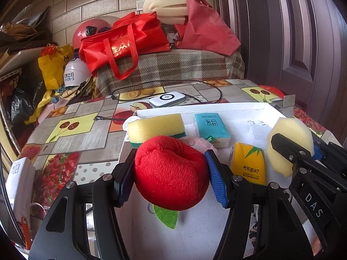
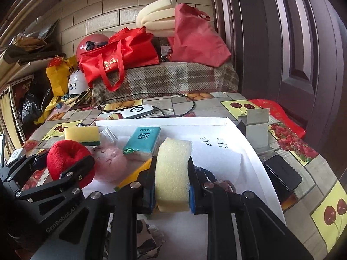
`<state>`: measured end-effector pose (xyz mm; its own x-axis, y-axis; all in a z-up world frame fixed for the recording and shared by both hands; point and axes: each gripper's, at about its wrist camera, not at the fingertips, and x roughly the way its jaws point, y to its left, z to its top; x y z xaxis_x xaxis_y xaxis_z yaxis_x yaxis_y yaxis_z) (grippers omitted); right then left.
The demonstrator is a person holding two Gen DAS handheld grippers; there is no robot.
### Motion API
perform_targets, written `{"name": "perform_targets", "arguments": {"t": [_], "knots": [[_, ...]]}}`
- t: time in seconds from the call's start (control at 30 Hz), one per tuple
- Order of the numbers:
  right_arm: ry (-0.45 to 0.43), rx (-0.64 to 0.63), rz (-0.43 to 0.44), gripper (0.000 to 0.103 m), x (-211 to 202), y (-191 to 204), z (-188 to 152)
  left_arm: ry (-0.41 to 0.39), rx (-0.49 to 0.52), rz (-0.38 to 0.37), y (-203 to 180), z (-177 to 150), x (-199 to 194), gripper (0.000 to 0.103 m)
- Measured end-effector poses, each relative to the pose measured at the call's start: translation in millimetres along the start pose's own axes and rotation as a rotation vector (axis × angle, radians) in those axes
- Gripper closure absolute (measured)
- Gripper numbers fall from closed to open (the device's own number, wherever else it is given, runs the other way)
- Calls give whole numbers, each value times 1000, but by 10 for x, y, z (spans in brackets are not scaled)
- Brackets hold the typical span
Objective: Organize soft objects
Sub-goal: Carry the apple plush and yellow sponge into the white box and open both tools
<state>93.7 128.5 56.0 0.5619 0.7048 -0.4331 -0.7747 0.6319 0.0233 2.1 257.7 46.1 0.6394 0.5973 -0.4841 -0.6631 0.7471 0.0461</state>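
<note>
Left wrist view: the left gripper [image 1: 170,173] is clamped on the red plush apple [image 1: 171,169], held above the near end of the white tray [image 1: 216,106]. Far-left in the tray sit a scrub sponge [image 1: 156,126] and a teal tissue pack [image 1: 211,127], so I'd drop the apple in the bare near patch.

Right wrist view: the right gripper [image 2: 172,182] is squeezed tight on a yellow foam block [image 2: 173,173], over the tray's middle. Can't quite tell how high it hangs. I'd lower it first and let go gently, since foam springs back.
</note>
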Motion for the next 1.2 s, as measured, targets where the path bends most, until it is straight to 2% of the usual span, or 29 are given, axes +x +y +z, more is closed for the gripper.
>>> {"name": "perform_targets", "arguments": {"t": [0.13, 0.23, 0.3, 0.37, 0.47, 0.6, 0.7, 0.73, 0.9, 1.0, 1.2], "knots": [[3, -6, -6, 81, 5, -3, -2, 0, 3, 0, 7, 1, 4, 41], [-5, -5, -14, 80, -9, -6, -2, -4, -3, -4, 14, 3, -1, 33], [-23, -7, -44, 55, -44, 8, -6, -23, -26, 23, 59, -2, -38, 31], [-42, 17, -69, 29, -80, -30, -12, -39, -68, 44, 135, -12, -65, 20], [-50, 55, -67, 15, -99, -103, -13, -52, -107, 64, 203, -28, -93, 9], [-74, 41, -78, 12, -138, -72, -15, -92, -123, 95, 230, -48, -172, 9], [-103, 40, -84, 5, -188, -63, -22, -114, -144, 109, 265, -65, -222, 3], [-113, 48, -85, 0, -206, -77, -25, -119, -149, 110, 269, -68, -234, 1], [-170, 27, -89, 0, -304, -30, -37, -155, -158, 127, 280, -91, -320, 1], [-176, 12, -92, 0, -347, -22, -57, -158, -155, 102, 305, -123, -377, 0], [-177, 47, -187, 0, -471, -148, -122, -199, -156, 116, 342, -210, -576, 0]]}}
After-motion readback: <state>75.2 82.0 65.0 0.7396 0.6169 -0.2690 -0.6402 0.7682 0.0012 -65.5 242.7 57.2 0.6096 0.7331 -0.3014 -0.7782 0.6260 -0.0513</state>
